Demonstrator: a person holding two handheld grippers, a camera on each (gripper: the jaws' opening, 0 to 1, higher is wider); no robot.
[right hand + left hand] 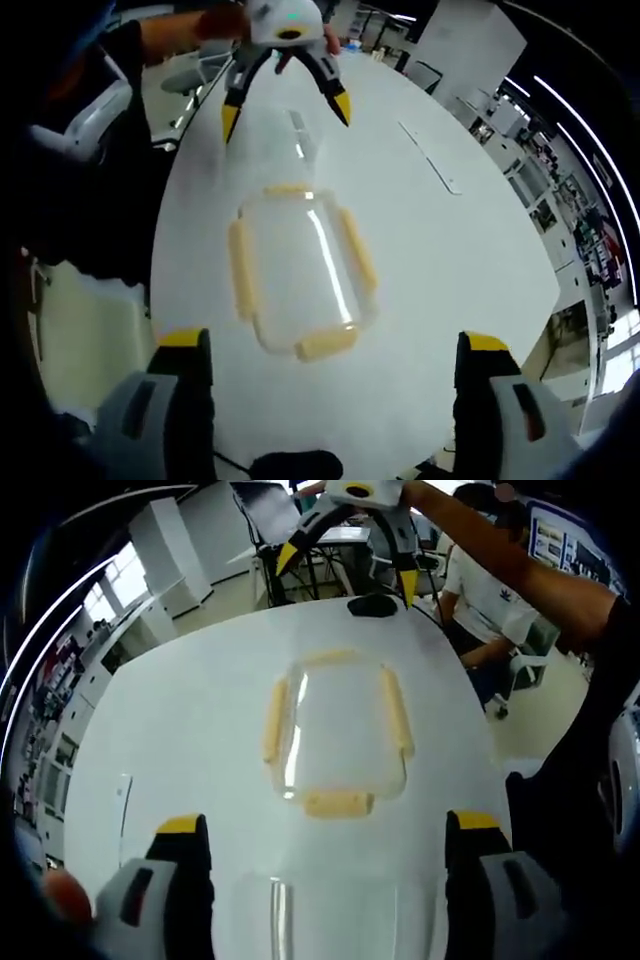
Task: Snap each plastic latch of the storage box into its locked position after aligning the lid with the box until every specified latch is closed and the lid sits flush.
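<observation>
Storage box (338,735) (clear walls barely discernible) between left gripper (325,865) and right gripper (330,380), fingers spread.

Left grey two-jaw gripper w/ yellow tips (328,830): jaws spread wide, nothing btwn them, hovering over the near edge of the white table (180,730). In the right gripper view it sits (287,108) at the far table edge, jaws apart, tips pointing down, gripped by a hand (225,20) on a bare forearm.

Right grey two-jaw gripper w/ yellow tips (333,345): jaws also wide apart, empty, above the opposite table edge. In the left gripper view it hangs (350,570) at the far edge, jaws splayed, tips down, person's arm (500,550) running to a dark sleeve.
</observation>
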